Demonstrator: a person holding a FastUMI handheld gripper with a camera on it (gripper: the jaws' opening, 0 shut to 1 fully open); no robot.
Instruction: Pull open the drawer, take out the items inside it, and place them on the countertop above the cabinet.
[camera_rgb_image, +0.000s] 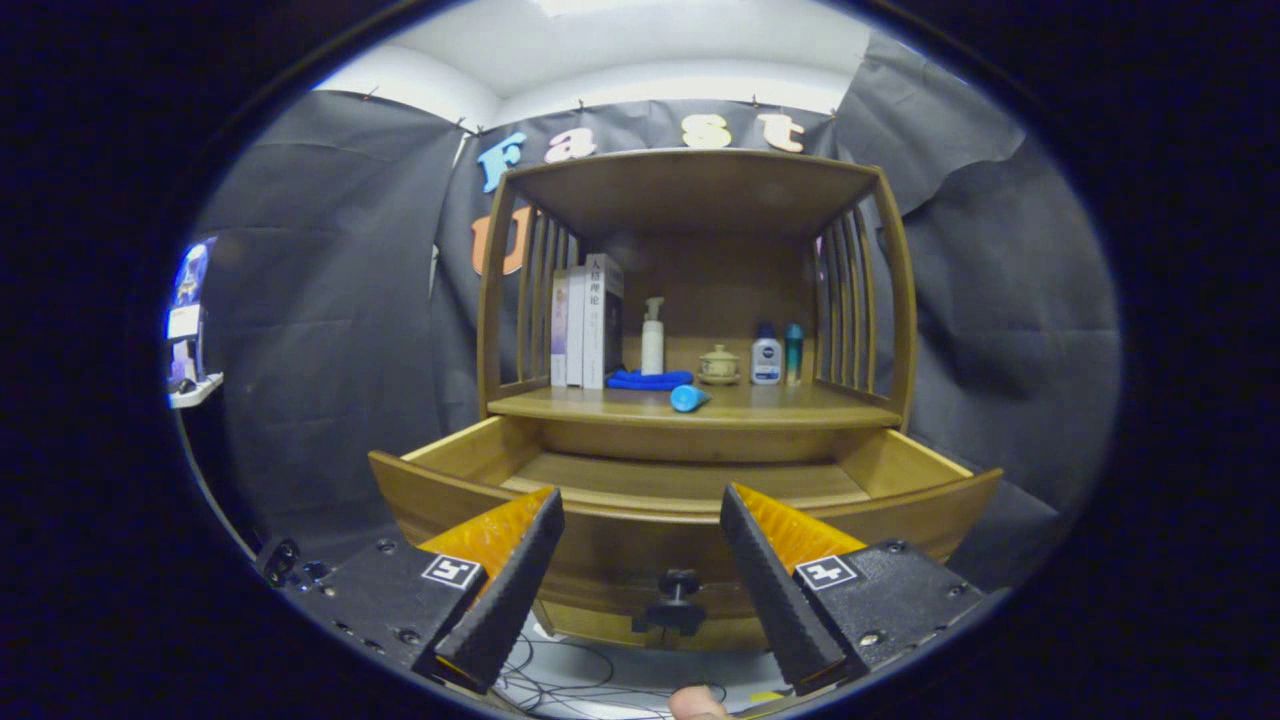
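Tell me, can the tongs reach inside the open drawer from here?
Probably yes. The tongs are open and holding nothing, just in front of the drawer, which is pulled out. Nothing blocks its open top, though its front wall hides what is inside.

Gripper view faces the open drawer (685, 480) head-on, near, looking slightly down.

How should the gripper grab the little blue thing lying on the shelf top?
Grip the blue cylinder across its round body, coming in from the front over the open drawer. It lies on its side near the countertop's front edge, so its body is easiest to reach there. The gripper is open, fingers spread either side of the drawer knob.
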